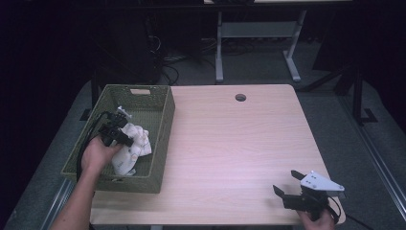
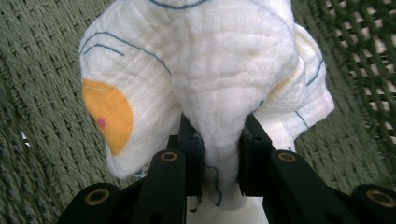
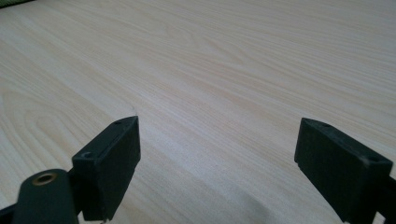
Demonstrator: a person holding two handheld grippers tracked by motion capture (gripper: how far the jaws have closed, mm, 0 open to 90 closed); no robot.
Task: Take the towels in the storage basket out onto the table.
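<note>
white cloth (image 2: 205, 79), orange patch: inside green basket (image 1: 160, 143) at table's (image 1: 230, 143) left edge, pinched by your left gripper (image 2: 219, 135). your right gripper (image 3: 217, 163): spread wide, near front right corner.

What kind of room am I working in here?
Probably a lab or workshop: a bare wooden desk with a cable hole, another metal-framed workbench behind, loose cables on grey floor, dark surroundings.

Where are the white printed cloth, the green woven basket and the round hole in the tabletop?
White printed cloth (image 2: 205, 70), left gripper view, bunched middle.
Green woven basket (image 1: 163, 139), high view, right wall.
Round hole in the wooden tabletop (image 1: 240, 97), high view, its centre.
</note>
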